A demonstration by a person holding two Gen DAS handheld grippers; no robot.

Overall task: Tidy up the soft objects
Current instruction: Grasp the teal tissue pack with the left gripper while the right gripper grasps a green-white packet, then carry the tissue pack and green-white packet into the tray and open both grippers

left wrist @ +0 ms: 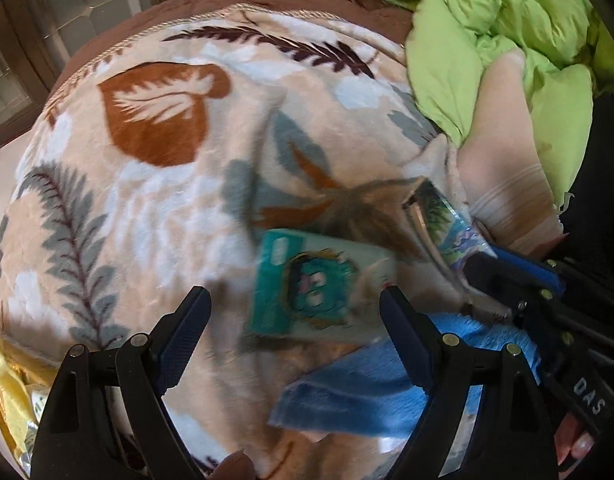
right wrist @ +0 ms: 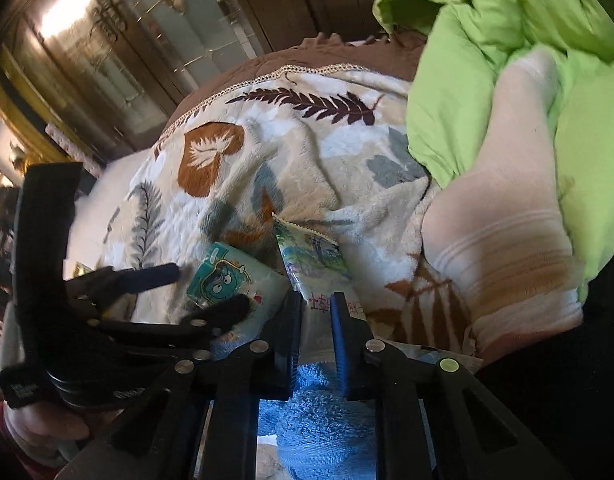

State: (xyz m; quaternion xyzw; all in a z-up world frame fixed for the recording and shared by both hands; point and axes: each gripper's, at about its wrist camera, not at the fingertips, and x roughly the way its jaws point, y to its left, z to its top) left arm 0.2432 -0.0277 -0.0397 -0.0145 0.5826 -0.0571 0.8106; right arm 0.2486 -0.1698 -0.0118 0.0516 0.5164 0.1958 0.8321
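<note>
— Where were the two grippers?

— Both hung low over the leaf-patterned blanket. The left gripper had its fingers spread wide apart with nothing between them. Beyond them lay the teal tissue pack, the one with a cartoon face, flat on the blanket.

— And the right one?

— The right gripper was clamped on a second packet, printed with a landscape. Its lower end sat pinched between the fingers and its serrated top edge stood up and tilted away. It was just beside the teal pack.

— Anything under them?

— A blue towel lay on the blanket directly below the right gripper, close to the person.

— What was to the right?

— A foot in a pale sock with brownish stripes at the cuff rested on the blanket's edge, against a crumpled lime-green quilt. Something yellow showed at the left wrist view's lower left, possibly a bag; it was too cropped to tell.
</note>
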